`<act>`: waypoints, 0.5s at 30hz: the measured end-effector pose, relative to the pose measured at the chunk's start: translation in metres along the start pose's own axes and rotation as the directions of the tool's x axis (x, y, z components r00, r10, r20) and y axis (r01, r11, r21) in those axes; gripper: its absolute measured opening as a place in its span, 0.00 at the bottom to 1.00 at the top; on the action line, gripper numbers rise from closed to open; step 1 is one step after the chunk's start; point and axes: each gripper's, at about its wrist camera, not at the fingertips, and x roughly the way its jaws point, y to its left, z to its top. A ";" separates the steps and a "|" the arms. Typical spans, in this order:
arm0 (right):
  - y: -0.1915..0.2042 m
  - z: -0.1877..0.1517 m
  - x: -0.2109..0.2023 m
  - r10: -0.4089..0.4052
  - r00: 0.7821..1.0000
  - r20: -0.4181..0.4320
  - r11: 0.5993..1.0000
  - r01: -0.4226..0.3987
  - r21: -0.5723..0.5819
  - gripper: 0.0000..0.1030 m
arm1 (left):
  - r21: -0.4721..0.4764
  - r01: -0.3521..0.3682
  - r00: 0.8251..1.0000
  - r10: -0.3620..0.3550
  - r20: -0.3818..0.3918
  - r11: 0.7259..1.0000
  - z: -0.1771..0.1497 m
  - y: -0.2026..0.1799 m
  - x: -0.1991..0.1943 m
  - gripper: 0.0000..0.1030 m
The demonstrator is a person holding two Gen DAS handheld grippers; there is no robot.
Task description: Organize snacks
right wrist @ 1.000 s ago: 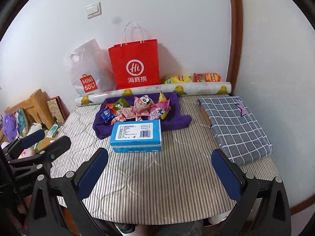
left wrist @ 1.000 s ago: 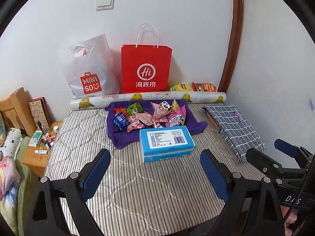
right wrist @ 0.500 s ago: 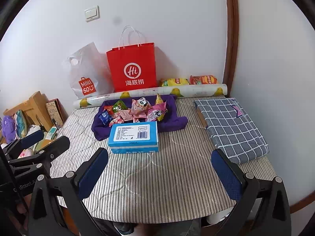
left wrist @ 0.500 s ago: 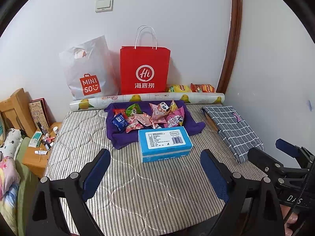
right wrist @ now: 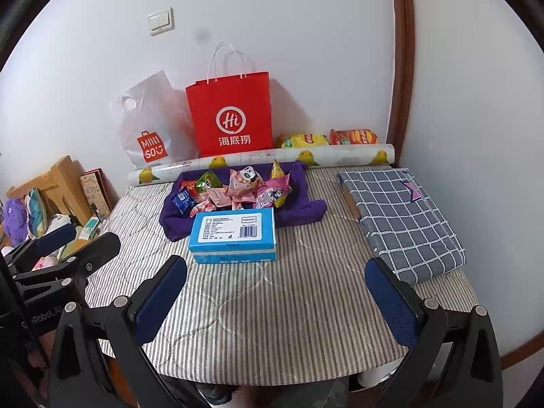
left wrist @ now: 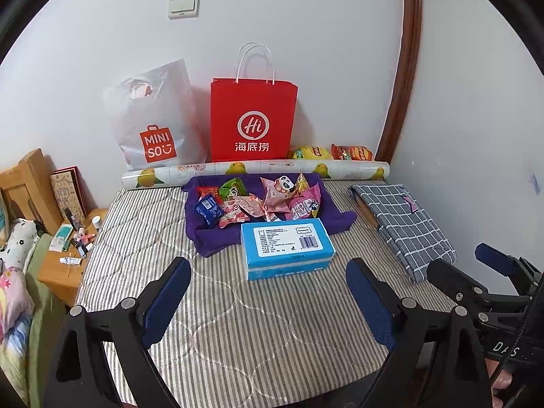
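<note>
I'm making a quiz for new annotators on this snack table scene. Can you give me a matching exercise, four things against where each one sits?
Things:
1. blue box
2. snack packets
3. red paper bag
4. checked cloth

Places:
A. standing against the back wall
B. piled on the purple cloth
C. folded at the table's right side
D. in front of the purple cloth, nearest the grippers

Pairs: 1-D, 2-B, 3-A, 4-C
</note>
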 end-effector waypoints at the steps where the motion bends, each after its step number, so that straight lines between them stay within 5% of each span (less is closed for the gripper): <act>1: 0.000 0.000 0.000 0.000 1.000 0.000 1.000 0.000 0.001 1.00 | 0.000 -0.001 1.000 0.001 0.000 1.000 0.000 0.000 0.000 0.90; 15: 0.001 -0.002 0.002 -0.001 1.000 0.002 1.000 0.001 -0.004 1.00 | 0.000 0.004 1.000 -0.004 -0.003 1.000 -0.002 0.001 0.002 0.90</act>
